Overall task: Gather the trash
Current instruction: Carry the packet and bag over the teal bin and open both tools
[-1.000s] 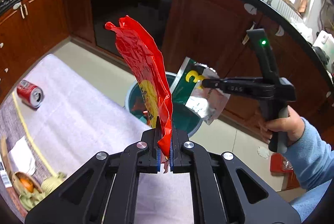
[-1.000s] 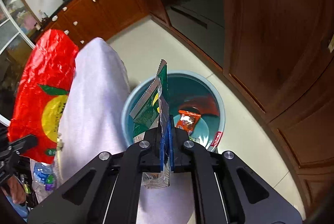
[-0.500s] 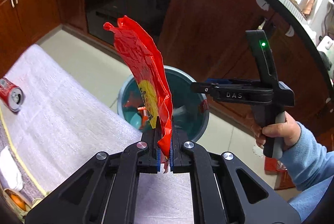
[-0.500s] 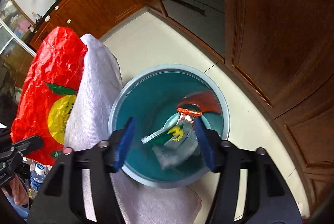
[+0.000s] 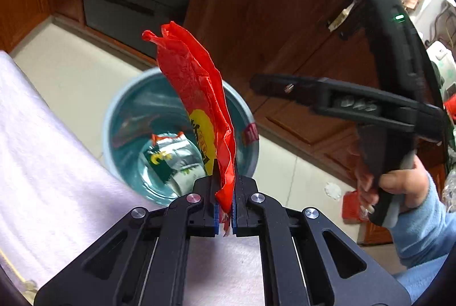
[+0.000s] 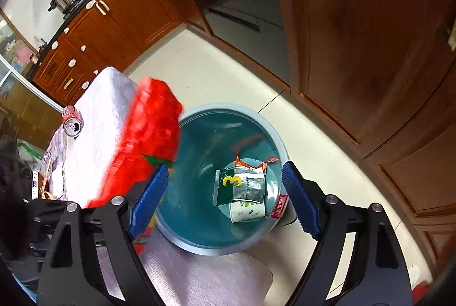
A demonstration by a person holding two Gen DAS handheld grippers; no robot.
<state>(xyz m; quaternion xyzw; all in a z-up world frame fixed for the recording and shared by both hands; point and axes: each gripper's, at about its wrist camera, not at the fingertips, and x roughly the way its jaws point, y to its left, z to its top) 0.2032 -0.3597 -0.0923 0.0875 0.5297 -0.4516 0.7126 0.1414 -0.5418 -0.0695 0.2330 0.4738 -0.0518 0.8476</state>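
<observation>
- Two wrappers are in play: a red bag [image 5: 196,106] is clamped at its lower edge in the left gripper [image 5: 225,209], while a green packet [image 6: 239,186] already lies at the bottom of the bin [image 6: 182,237].
- The red bag is held upright above the bin's mouth, its crumpled top leaning toward the far rim; it is judged to be placed there so that it will fall inside once it is let go.
- The left jaws are pressed nearly together, with only the thin foil between the blue pads.
- The right gripper [image 6: 225,200] is held over the bin with its jaws spread wide; they have just been opening, and nothing is between them, so the green packet is taken to be released.
- Other trash is seen in the bin beneath the packet: an orange wrapper [image 6: 250,163] and a paper cup [image 6: 248,212].
- The bin stands on the floor, tight against the end of the cloth-covered table [image 5: 42,177], presumably so that trash travels only a short way.
- One can [image 6: 72,125] lies on its side on the table, not yet collected.
</observation>
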